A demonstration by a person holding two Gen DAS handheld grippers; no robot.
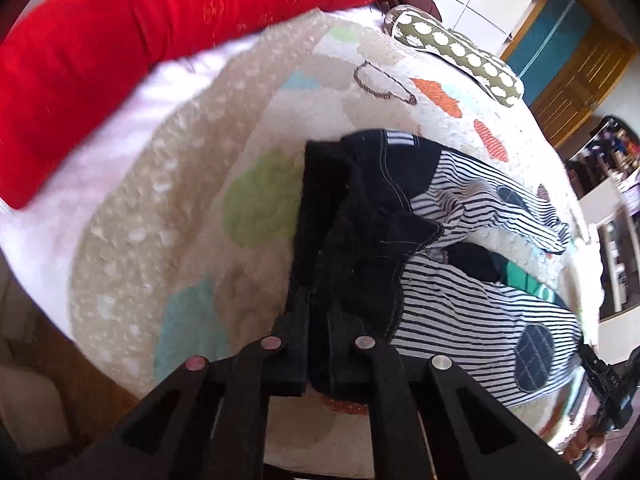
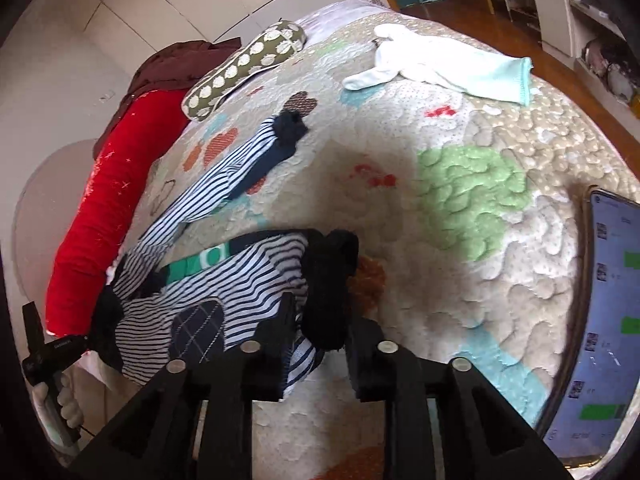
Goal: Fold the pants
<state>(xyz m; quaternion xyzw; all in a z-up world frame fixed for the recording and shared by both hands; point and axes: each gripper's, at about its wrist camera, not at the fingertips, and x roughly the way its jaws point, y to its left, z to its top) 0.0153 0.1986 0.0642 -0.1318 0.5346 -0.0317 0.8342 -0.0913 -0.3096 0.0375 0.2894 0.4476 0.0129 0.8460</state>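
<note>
The navy-and-white striped pants (image 1: pixel 460 312) with dark knee patches lie bunched on the quilted bedspread (image 1: pixel 168 208). My left gripper (image 1: pixel 316 320) is shut on their black waistband (image 1: pixel 352 224), which rises crumpled from between the fingers. In the right wrist view my right gripper (image 2: pixel 320 344) is shut on the black cuff (image 2: pixel 328 280) of the near leg, with striped cloth (image 2: pixel 224 300) pressed against the left finger. The other leg stretches away to its dark cuff (image 2: pixel 290 128). Each view shows the other gripper at its edge, held by a hand.
A long red bolster (image 1: pixel 140 40) and a green dotted pillow (image 2: pixel 244 68) lie along the far side of the bed. A white and mint garment (image 2: pixel 440 64) lies at the far end. A lit phone (image 2: pixel 608 320) rests at the right. A green patterned band (image 2: pixel 200 260) shows under the pants.
</note>
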